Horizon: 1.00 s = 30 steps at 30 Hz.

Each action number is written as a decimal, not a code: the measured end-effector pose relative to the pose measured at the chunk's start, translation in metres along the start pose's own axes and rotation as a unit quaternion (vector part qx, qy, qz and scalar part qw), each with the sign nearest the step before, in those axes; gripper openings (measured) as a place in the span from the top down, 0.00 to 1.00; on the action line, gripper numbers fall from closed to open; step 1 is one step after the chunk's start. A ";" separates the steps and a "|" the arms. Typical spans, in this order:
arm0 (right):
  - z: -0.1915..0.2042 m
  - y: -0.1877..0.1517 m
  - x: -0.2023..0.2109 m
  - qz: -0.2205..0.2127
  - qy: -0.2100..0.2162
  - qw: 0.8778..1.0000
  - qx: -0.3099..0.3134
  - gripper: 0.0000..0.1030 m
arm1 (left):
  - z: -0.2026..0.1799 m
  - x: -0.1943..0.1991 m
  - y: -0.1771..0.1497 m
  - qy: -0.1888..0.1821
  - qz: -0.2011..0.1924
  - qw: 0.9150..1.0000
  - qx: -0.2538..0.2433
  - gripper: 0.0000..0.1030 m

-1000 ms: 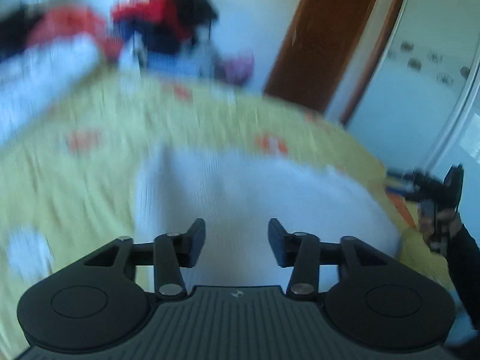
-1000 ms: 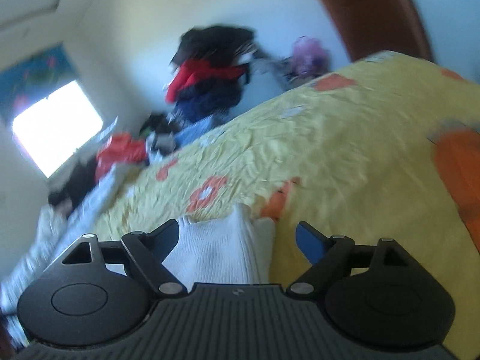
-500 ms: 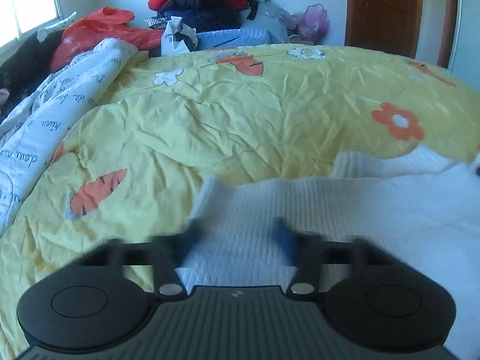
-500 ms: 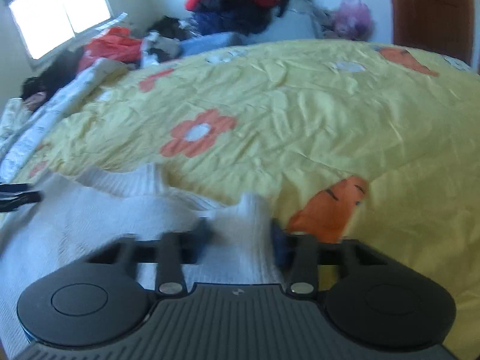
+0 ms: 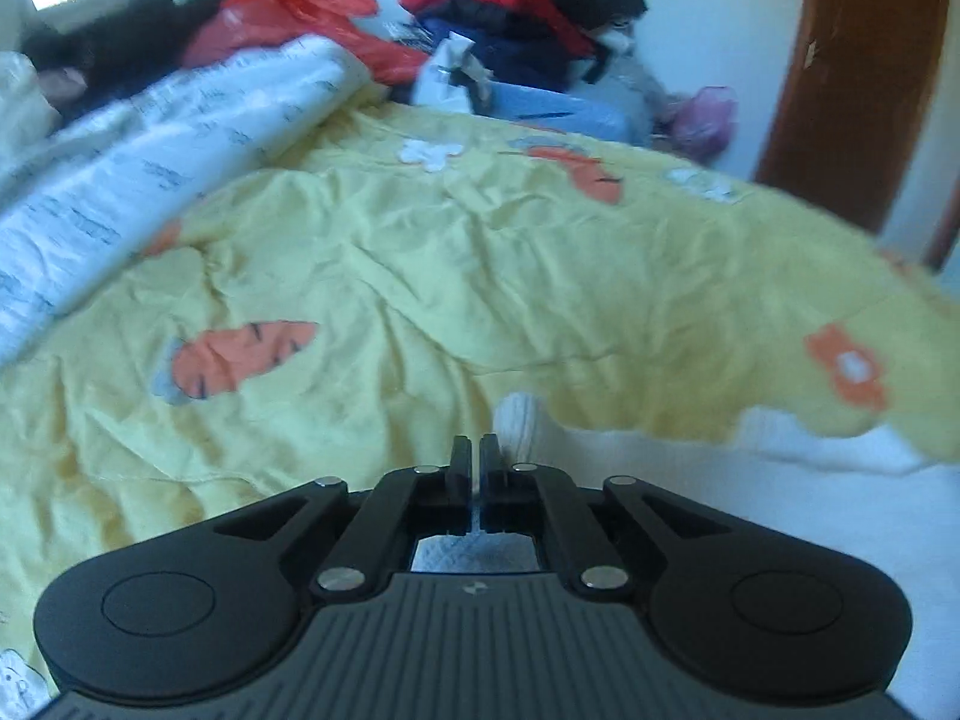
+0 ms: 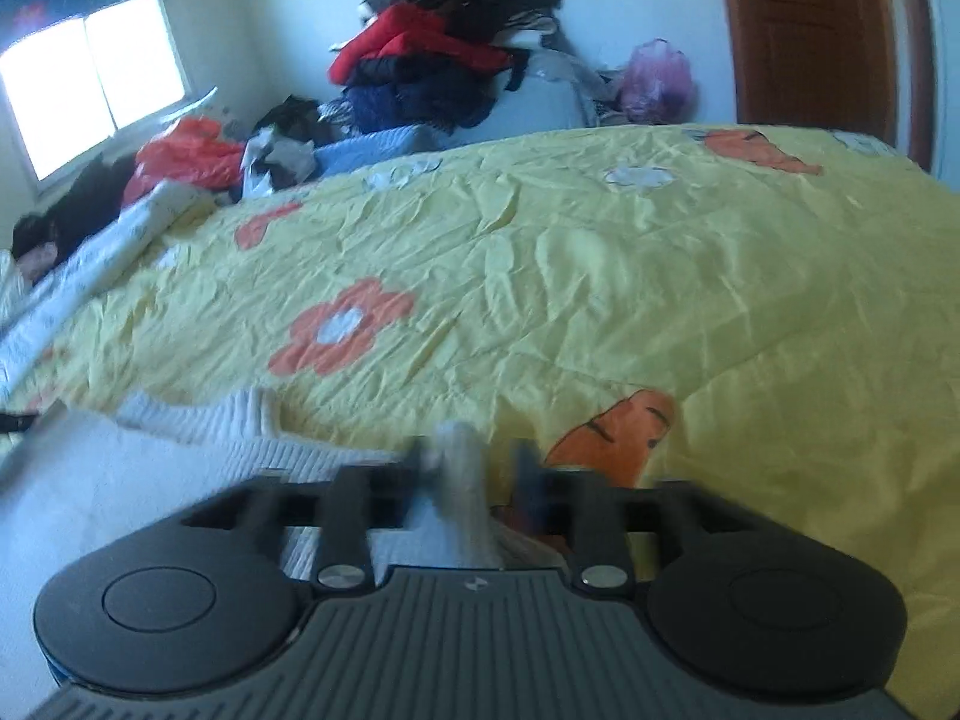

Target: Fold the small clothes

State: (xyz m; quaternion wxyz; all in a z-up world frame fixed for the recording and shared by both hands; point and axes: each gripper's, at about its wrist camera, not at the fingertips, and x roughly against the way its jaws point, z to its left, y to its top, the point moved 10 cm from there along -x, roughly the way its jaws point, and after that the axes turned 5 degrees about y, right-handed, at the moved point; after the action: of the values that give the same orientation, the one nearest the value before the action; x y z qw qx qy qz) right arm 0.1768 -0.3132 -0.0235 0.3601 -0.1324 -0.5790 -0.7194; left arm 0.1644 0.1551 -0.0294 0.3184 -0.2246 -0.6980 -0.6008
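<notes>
Looking down our left gripper (image 5: pixel 474 450), we see its jaws pinched together on a corner of the white ribbed knit garment (image 5: pixel 750 516), which lies flat on the yellow carrot-and-flower bedspread (image 5: pixel 480 276). Our right gripper (image 6: pixel 474 462) is blurry, its jaws just opening with a fold of that garment (image 6: pixel 180 468) between them. No containers, only a clothes pile (image 6: pixel 444 54).

Both wrist views face bed (image 5: pixel 480 276), close.
</notes>
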 end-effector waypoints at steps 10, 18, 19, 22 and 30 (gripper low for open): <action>-0.002 -0.002 -0.005 0.030 0.022 0.999 -0.018 0.36 | -0.005 -0.005 0.008 -0.028 0.004 0.999 -0.022 0.29; 0.000 -0.005 -0.010 0.035 0.046 0.998 -0.029 0.38 | -0.020 -0.008 0.001 -0.041 0.007 0.997 -0.058 0.34; 0.000 -0.006 -0.011 0.039 0.048 0.998 -0.027 0.39 | -0.022 -0.013 -0.003 -0.034 0.015 0.997 -0.068 0.36; 0.003 -0.007 -0.013 0.041 0.055 0.998 -0.016 0.71 | -0.022 -0.024 -0.009 -0.033 0.031 0.997 -0.056 0.56; 0.007 0.034 0.019 -0.053 0.076 0.995 -0.028 0.88 | -0.018 0.002 0.025 0.013 -0.054 0.998 -0.038 0.93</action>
State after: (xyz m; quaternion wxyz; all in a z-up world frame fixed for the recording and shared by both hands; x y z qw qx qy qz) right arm 0.1851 -0.3162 0.0153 0.3605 -0.0568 -0.5360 -0.7613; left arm 0.1838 0.1421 -0.0094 0.2857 -0.1904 -0.6816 -0.6462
